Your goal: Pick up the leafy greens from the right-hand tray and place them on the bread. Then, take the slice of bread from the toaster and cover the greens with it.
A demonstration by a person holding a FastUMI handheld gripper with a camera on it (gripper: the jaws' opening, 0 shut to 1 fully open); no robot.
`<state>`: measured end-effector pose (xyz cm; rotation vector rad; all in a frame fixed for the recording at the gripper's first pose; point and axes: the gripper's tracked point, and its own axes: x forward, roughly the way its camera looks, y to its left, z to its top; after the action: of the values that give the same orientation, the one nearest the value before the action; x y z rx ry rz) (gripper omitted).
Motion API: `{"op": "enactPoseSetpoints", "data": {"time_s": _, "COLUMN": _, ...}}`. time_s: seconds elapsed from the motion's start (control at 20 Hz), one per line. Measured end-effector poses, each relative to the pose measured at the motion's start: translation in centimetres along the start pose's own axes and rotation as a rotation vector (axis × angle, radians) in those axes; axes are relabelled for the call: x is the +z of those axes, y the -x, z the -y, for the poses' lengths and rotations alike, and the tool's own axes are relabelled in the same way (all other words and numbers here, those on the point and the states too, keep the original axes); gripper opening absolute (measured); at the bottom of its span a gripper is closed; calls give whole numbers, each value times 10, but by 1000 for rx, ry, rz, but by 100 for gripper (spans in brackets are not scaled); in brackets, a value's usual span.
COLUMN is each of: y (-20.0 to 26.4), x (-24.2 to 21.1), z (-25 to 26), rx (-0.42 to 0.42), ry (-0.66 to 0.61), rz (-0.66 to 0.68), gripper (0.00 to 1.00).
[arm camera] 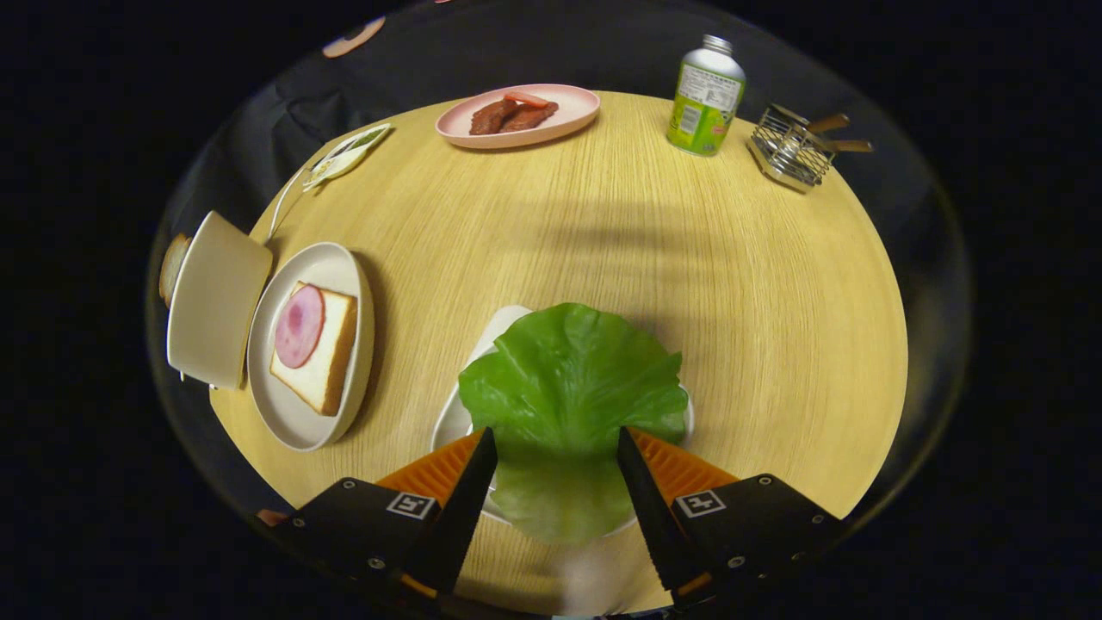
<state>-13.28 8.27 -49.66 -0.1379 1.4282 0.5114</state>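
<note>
We have the gripper [555, 448] poised over the lettuce leaf [570, 392], its two fingers spread apart with the near part of the leaf lying between them and nothing pinched yet. The leaf rests on a small white tray [504, 331] in the middle of the round wooden table [732, 284], covering most of it and drooping over the near rim.

We judge the leaf to be very light, thin and floppy, with a smooth, perhaps slippery face. It will bend and hang once lifted, and a hard squeeze may crease or tear it. We would close on the near part where it lies between our fingers, catching a fold of it rather than the flat face, and lift gently so it does not slide out.

The bread [320, 353] that it goes on sits well off to the left on a pale plate [284, 422], already topped with a round slice of ham [299, 325]. The toaster [215, 301] stands just beyond that plate, touching or nearly so.
</note>
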Motion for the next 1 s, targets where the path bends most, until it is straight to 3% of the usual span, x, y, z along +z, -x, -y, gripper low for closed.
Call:
{"op": "enactPoseSetpoints", "data": {"time_s": 0.1, "y": -1, "x": 1, "z": 5, "rx": -45, "ry": 19, "rz": 0, "gripper": 82}}
{"op": "enactPoseSetpoints", "data": {"time_s": 0.3, "y": -1, "x": -2, "z": 1, "rx": -78, "ry": -13, "rz": -8, "gripper": 58}}
{"op": "enactPoseSetpoints", "data": {"time_s": 0.45, "y": -1, "x": 1, "z": 3, "rx": -86, "ry": -78, "rz": -4, "gripper": 21}}
{"op": "enactPoseSetpoints", "data": {"time_s": 0.55, "y": 1, "x": 1, "z": 5, "rx": -69, "ry": -136, "rz": 0, "gripper": 6}}
{"op": "enactPoseSetpoints", "data": {"time_s": 0.7, "y": 10, "x": 1, "z": -5, "rx": 2, "ry": -216, "rz": 11, "gripper": 1}}
{"op": "enactPoseSetpoints", "data": {"time_s": 1.0, "y": 44, "x": 22, "z": -40, "rx": 86, "ry": -214, "rz": 111, "gripper": 1}}
